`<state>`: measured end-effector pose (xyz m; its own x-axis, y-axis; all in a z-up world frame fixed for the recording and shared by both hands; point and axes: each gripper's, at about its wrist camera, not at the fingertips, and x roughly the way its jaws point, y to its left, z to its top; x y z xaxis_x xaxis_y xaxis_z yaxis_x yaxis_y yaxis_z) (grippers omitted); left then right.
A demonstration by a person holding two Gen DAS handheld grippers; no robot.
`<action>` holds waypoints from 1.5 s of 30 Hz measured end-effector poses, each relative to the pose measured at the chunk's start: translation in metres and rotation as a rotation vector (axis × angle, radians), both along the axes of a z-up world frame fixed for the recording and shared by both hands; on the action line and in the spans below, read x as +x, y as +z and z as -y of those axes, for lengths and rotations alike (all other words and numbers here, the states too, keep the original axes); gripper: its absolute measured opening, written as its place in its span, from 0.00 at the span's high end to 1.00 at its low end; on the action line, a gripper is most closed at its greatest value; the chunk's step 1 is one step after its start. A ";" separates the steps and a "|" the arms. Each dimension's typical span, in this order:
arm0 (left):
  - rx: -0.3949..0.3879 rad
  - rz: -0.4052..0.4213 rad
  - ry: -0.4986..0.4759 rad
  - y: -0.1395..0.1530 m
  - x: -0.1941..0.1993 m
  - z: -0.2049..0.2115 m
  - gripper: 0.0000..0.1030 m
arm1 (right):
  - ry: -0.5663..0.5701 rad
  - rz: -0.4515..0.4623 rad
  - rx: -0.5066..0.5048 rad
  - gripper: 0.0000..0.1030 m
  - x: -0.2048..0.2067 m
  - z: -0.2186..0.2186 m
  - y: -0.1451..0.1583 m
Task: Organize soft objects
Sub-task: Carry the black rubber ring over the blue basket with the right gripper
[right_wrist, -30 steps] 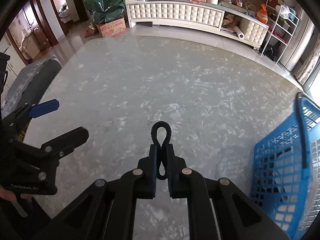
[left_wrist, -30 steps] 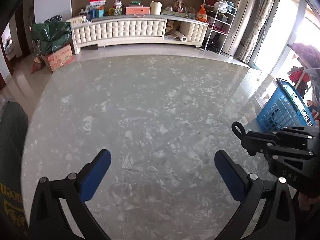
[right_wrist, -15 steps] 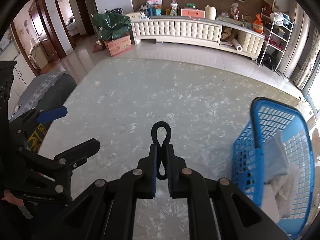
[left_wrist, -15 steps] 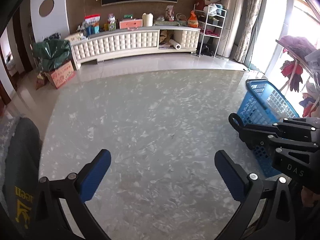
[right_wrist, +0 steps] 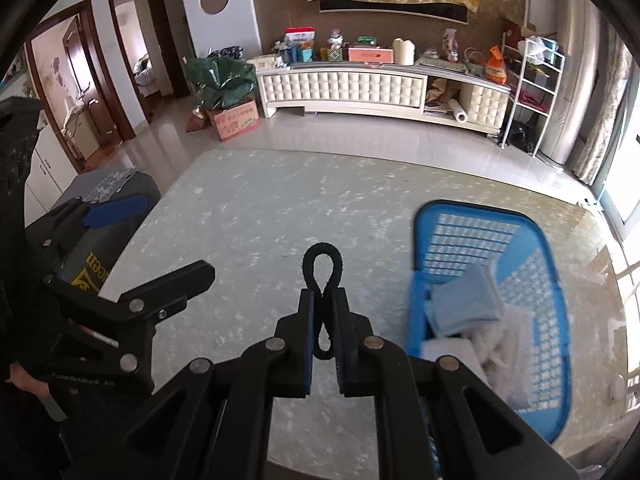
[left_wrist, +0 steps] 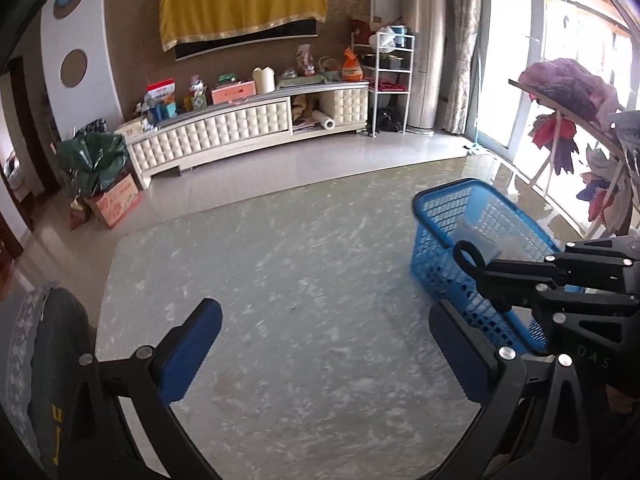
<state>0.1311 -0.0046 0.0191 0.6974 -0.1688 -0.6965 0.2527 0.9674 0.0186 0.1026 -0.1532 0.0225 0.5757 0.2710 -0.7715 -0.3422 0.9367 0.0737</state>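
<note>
My right gripper (right_wrist: 323, 320) is shut on a black hair tie (right_wrist: 322, 268), pinched into a figure-eight with its loop sticking out past the fingertips; it also shows in the left wrist view (left_wrist: 468, 255). It hangs above the marble table, just left of a blue plastic basket (right_wrist: 536, 240) that holds a folded light-blue cloth (right_wrist: 464, 304) and white fluffy cloth (right_wrist: 504, 344). My left gripper (left_wrist: 326, 340) is open and empty, above the table's middle. The basket (left_wrist: 448, 200) sits at its right.
The grey marble table (left_wrist: 280, 280) is round-cornered. A dark cushioned chair (left_wrist: 60, 320) stands at its left edge. A clothes rack with garments (left_wrist: 572, 92) stands right of the basket. A white TV cabinet (right_wrist: 360, 84) lines the far wall.
Both grippers have tilted up and pulled back, so more of the room and the basket shows. The right gripper still pinches the hair tie; the left stays open.
</note>
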 end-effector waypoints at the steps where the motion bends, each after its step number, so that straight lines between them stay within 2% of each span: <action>1: -0.001 -0.002 -0.007 0.002 0.000 0.007 0.00 | -0.009 0.000 -0.001 0.92 -0.001 0.005 0.000; 10: 0.006 -0.002 -0.101 0.006 -0.001 0.060 0.00 | -0.080 -0.011 -0.022 0.92 -0.008 0.042 -0.003; 23: 0.021 -0.043 -0.171 -0.011 0.011 0.108 0.00 | -0.143 -0.085 -0.049 0.92 -0.008 0.072 -0.021; 34: 0.054 -0.104 -0.193 -0.037 0.029 0.118 0.00 | -0.192 -0.212 -0.075 0.92 0.010 0.082 -0.061; 40: 0.051 -0.131 -0.202 -0.046 0.036 0.123 0.00 | -0.192 -0.222 -0.091 0.91 0.015 0.081 -0.068; 45: 0.046 -0.148 -0.205 -0.051 0.038 0.122 0.00 | -0.201 -0.236 -0.090 0.86 0.014 0.088 -0.073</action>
<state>0.1689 -0.1268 -0.0324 0.5416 -0.2620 -0.7987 0.4469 0.8946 0.0096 0.1167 -0.2411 -0.0509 0.4129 0.0947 -0.9058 -0.1333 0.9902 0.0428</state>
